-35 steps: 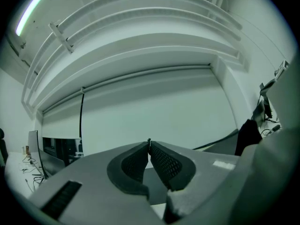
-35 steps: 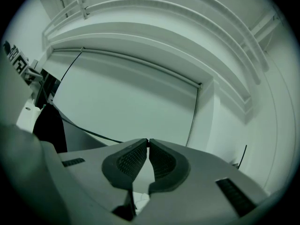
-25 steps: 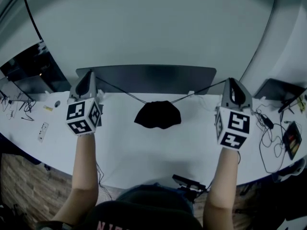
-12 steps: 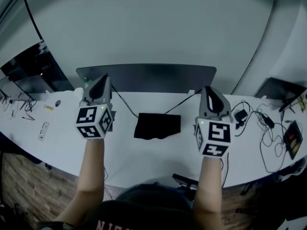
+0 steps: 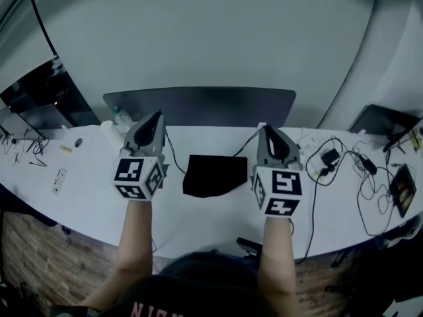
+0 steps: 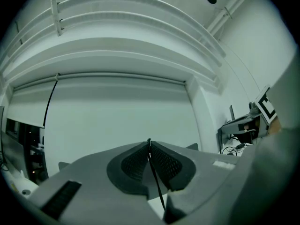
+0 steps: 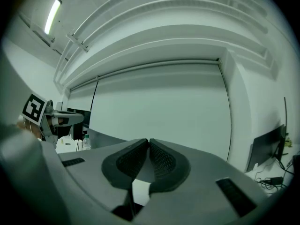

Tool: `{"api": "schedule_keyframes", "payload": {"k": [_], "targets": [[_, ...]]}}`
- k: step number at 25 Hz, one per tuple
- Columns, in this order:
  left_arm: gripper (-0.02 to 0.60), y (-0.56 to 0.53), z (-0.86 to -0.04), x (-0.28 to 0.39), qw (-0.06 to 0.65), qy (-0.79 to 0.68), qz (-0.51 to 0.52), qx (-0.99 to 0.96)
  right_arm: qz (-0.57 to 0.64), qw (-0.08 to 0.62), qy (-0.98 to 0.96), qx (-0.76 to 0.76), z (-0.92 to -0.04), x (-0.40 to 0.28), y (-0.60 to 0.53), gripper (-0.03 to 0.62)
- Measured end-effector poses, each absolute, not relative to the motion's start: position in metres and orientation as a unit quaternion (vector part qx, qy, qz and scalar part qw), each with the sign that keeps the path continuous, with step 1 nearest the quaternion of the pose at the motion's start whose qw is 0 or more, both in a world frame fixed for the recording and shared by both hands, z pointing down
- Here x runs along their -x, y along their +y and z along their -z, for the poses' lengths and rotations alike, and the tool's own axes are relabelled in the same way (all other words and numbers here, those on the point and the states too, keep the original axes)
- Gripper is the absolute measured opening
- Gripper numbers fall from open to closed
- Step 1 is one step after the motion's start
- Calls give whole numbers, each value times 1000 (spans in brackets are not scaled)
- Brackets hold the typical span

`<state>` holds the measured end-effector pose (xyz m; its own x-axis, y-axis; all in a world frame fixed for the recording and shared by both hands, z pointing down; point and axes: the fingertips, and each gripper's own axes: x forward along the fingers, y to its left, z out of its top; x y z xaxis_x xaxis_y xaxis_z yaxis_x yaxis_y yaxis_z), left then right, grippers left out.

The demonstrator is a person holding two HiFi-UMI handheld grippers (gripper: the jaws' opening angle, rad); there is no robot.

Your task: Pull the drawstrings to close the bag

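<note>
A black drawstring bag (image 5: 215, 176) lies flat on the white table (image 5: 198, 216), between my two grippers. To its left is my left gripper (image 5: 157, 113), and in the left gripper view (image 6: 149, 142) it is shut on a thin black drawstring (image 6: 155, 178). That string (image 5: 172, 156) sags in a loose curve down to the bag's left corner. My right gripper (image 5: 266, 128) sits on the bag's right, jaws pressed together (image 7: 148, 140). The right drawstring (image 5: 246, 142) runs slack from its tip to the bag's top right corner.
A dark panel (image 5: 198, 104) stands along the table's far edge behind the bag. Tangled cables and adapters (image 5: 344, 160) cover the right side. A small bottle (image 5: 119, 116) and a white power strip (image 5: 59, 180) sit at the left.
Both grippers have come inward toward the bag and lower. The two strings, taut a second ago, now hang slack, and the bunched bag has settled flat.
</note>
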<state>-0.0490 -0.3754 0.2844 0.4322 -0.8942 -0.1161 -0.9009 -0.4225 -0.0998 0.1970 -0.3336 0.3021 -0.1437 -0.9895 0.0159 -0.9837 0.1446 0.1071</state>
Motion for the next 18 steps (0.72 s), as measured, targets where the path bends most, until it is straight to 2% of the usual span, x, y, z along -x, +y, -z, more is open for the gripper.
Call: {"api": "schedule_keyframes", "payload": {"k": [6,18], "targets": [[17,-361,-286,53,56,528,-61,845,44,47,-764,-642,-309,-186,-327,9],[17,-353,-277,54,69,525,-67,846,65,63,-763,-640,-303,-178,-323,9]]}}
